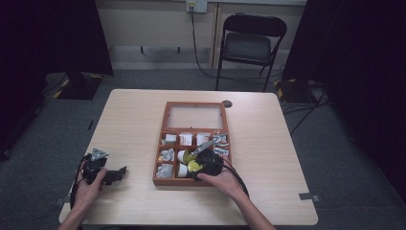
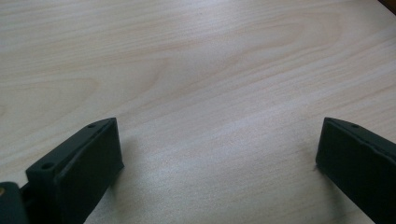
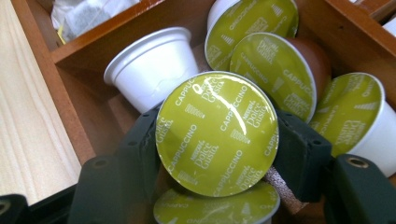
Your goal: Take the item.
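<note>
Capsule (image 3: pixel 217 133) lid fronts the right gripper view, its cup body hidden behind the foil. Another capsule below (image 3: pixel 217 207) is cut off by the bottom edge. From high up, the packets (image 1: pixel 186 139) in the back compartments are too small to read

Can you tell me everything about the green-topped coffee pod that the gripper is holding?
The coffee pod is a small round capsule with a shiny yellow-green foil lid printed with white "Cappuccino" and "Nescafé Dolce Gusto" words. It is tipped so the lid faces the camera, and its body is hidden behind the lid. The right gripper clamps it between its black jaws, over a compartment of the wooden box, among other pods. Whether it touches those pods cannot be told.
</note>
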Tool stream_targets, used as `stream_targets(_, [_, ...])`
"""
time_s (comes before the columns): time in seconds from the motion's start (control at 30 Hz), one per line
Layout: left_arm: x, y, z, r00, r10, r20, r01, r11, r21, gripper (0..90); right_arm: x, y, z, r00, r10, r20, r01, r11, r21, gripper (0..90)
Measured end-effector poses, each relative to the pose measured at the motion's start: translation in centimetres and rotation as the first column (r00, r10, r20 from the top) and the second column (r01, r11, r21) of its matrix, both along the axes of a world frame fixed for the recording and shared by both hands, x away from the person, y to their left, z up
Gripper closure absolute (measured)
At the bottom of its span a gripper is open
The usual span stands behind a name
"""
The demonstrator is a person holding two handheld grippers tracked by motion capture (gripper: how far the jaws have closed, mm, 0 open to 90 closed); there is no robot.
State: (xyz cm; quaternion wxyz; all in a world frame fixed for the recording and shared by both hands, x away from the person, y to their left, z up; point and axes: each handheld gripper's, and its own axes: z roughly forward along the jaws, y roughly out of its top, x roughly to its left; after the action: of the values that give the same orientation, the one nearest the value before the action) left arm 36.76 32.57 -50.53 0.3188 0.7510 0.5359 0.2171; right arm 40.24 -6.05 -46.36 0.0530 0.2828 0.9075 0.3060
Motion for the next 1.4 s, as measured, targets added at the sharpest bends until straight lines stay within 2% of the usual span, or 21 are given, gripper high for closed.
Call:
stream_targets(0.67, [0.0, 0.0, 0.0, 1.0, 0.002, 0.0, -0.002, 1.0, 0.0, 0.0, 0.1, -0.7, 0.5, 0.9995, -0.032, -0.001, 0.032, 0.997, 0.076, 37.7])
stream_targets(0.9, [0.0, 0.0, 0.0, 1.0, 0.002, 0.0, -0.002, 1.0, 0.0, 0.0, 0.0, -1.0, 0.9, 0.9989, -0.042, 0.021, 0.04, 0.995, 0.095, 37.8])
stream_targets(1.4, [0.0, 0.0, 0.0, 1.0, 0.002, 0.0, -0.002, 1.0, -0.001, 0.0, 0.1, -1.8, 1.8, 0.9972, -0.066, 0.035, 0.06, 0.987, 0.152, 37.8])
